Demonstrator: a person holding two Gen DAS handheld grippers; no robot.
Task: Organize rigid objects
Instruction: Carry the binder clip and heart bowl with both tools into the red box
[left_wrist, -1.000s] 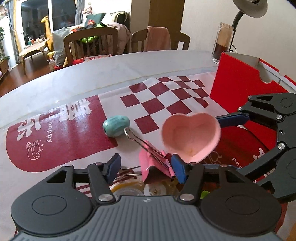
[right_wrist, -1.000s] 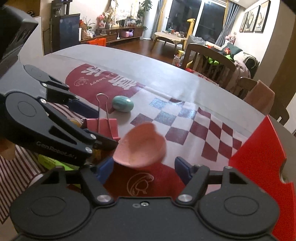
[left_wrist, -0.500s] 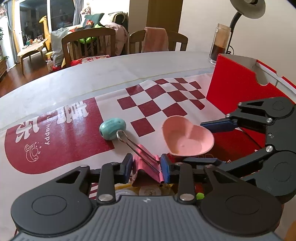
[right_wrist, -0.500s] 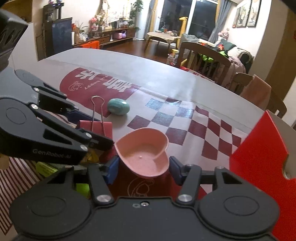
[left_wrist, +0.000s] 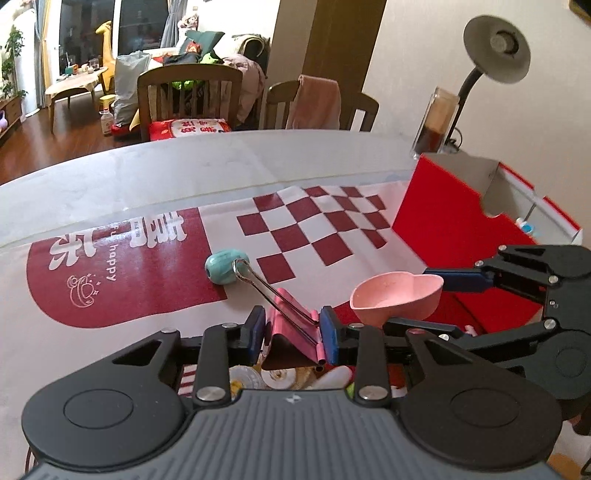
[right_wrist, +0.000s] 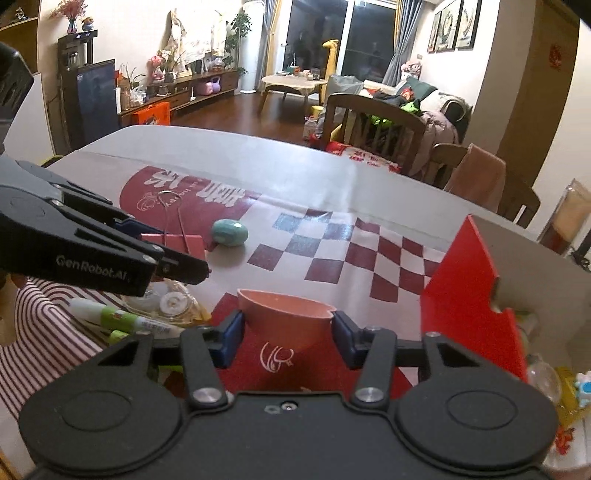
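My left gripper (left_wrist: 291, 334) is shut on a pink binder clip (left_wrist: 291, 328) and holds it above the table; the clip also shows in the right wrist view (right_wrist: 186, 242). My right gripper (right_wrist: 288, 334) is shut on a pink heart-shaped bowl (right_wrist: 286, 319), lifted off the cloth; the bowl shows in the left wrist view (left_wrist: 397, 295). A teal egg-shaped stone (left_wrist: 226, 266) lies on the red-and-white cloth, also in the right wrist view (right_wrist: 229, 232). The red open box (left_wrist: 454, 229) stands to the right, also in the right wrist view (right_wrist: 469, 280).
Small items lie under the left gripper: a tape roll (right_wrist: 173, 304) and a green-and-white glue tube (right_wrist: 122, 317). A jar (left_wrist: 434, 122) and a desk lamp (left_wrist: 495, 48) stand behind the box. Chairs (left_wrist: 188, 96) line the table's far edge.
My left gripper closed on the binder clip and lifted it. My right gripper closed on the heart bowl and raised it level, to the right.
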